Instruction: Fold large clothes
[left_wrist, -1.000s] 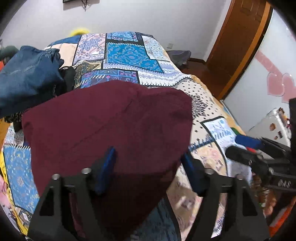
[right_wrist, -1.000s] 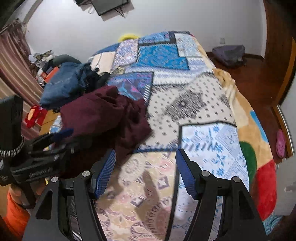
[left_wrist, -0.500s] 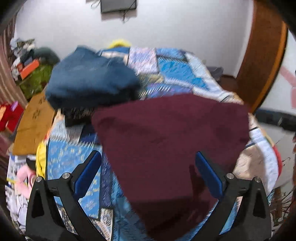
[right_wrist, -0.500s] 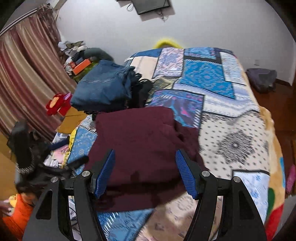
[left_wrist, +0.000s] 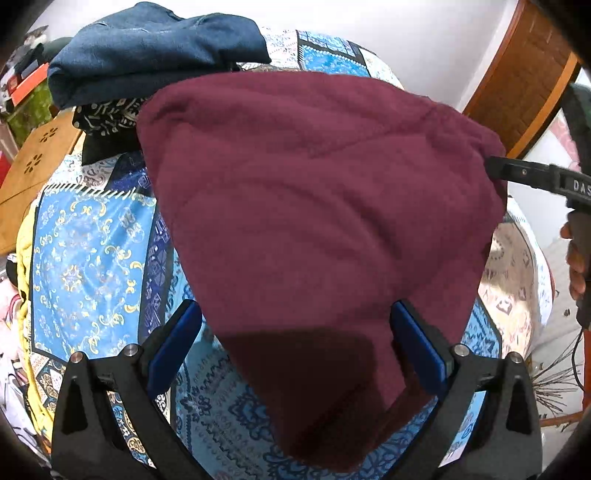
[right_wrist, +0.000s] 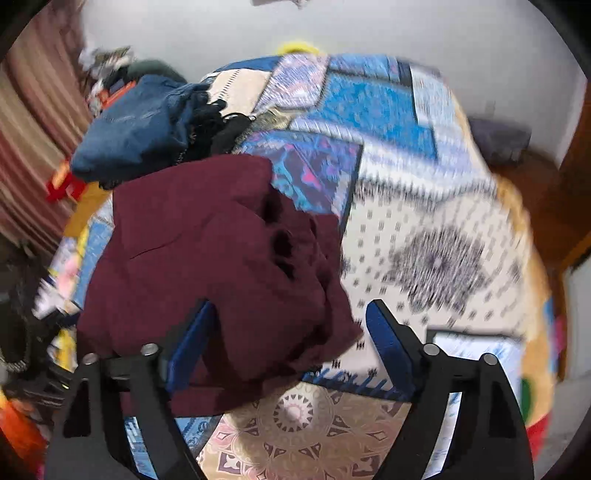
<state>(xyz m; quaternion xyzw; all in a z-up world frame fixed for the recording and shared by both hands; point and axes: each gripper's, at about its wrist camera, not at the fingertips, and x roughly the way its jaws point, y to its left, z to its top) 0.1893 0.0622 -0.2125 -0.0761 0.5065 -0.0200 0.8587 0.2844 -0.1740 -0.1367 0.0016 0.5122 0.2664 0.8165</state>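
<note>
Left claw (left_wrist: 295, 347): your jaws had just been opening and stood spread wide, pads clear of the cloth; the near end of the maroon garment (left_wrist: 314, 206) lay between them, filling the middle of the left wrist frame and running on below the pads.
Right claw (right_wrist: 286, 341): your jaws had likewise just been opening and stood apart; the garment's rumpled lower right corner lay between them without either pad pressing on it. In the left wrist view this claw showed as a dark arm at the right edge (left_wrist: 532, 177), its tip at the garment's upper right corner.
Garment's place: it lay on the bed (right_wrist: 424, 236), on the patterned quilt, left of centre in the right wrist frame, directly ahead of both claws.
Long axis: it seemed to run from bottom centre of the left wrist frame up toward the top, wider at the far end, narrowing toward your left claw.
Nearer hand: judged from the frames, each claw sat at its own near corner; neither was plainly closer.
Surface: flat and smooth in the left view, bunched with deep folds along the right edge in the right view.
Beyond: a blue denim pile (left_wrist: 155, 48) lay just past the far edge, touching or nearly so; I could not tell which.
</note>
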